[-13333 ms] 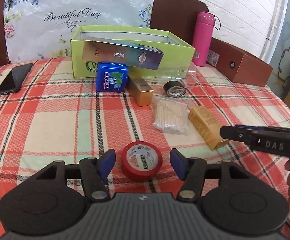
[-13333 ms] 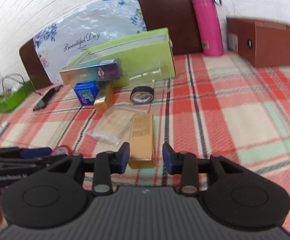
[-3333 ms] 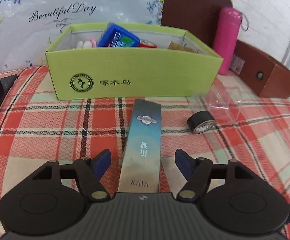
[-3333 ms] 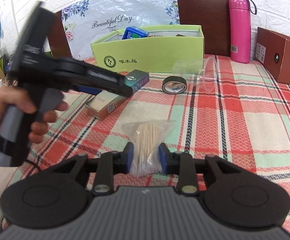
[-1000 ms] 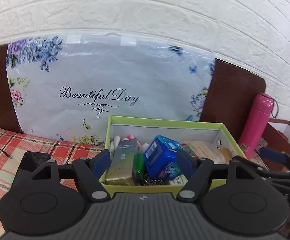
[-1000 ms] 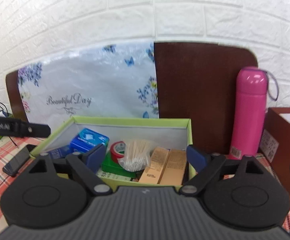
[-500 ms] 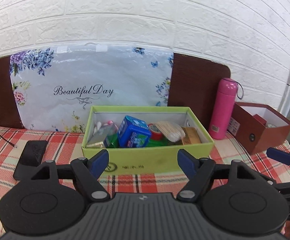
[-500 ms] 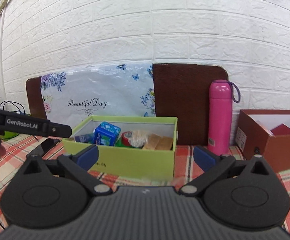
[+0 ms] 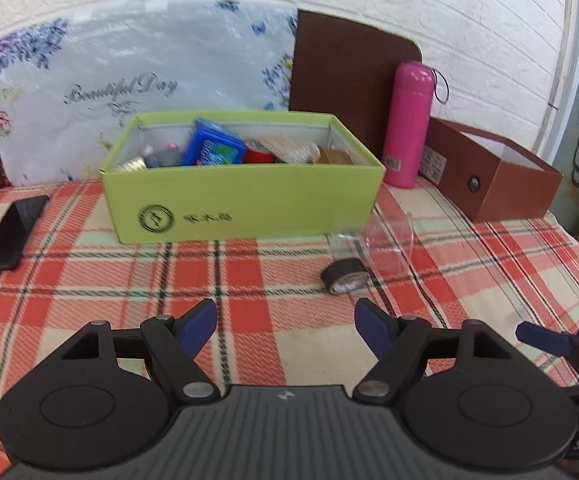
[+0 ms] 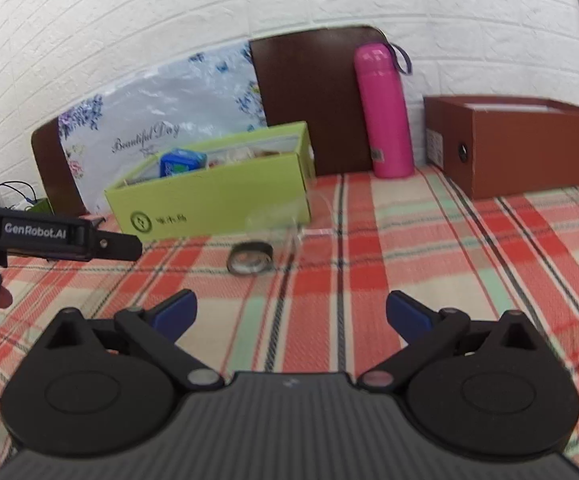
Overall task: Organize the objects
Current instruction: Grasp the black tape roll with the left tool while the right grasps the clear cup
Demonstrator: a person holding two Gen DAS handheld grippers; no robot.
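A red, cream and green plaid cloth (image 9: 249,272) covers the whole surface. At its far side stands an open lime-green cardboard box (image 9: 241,204), already filled with a blue packet, a red tape roll and other small items. To the box's right, against the back, stand a brown cardboard box (image 9: 501,184) and an upright pink metal flask (image 9: 407,124). A black phone (image 9: 11,234) lies on the cloth at the far left.

Two things are left loose on the cloth, just right of the green box's near corner: a clear plastic tub lying on its side (image 9: 377,240), and touching its near edge, a small roll of black tape (image 9: 345,276), tilted on its edge. In the right wrist view the black tape (image 10: 249,258) sits straight ahead, the clear tub (image 10: 285,220) just behind it.

The left gripper (image 9: 285,322) has its blue pads spread wide with nothing between them. The right gripper (image 10: 291,314) is at its widest, also empty.

The tape roll looks light and stiff, with a firm rim; it should be taken across its outer diameter, or with one pad through the core. The clear tub is probably light, thin-walled, slick and easily crushed, so a gentle pinch on its rim suits it better than a squeeze across the body.
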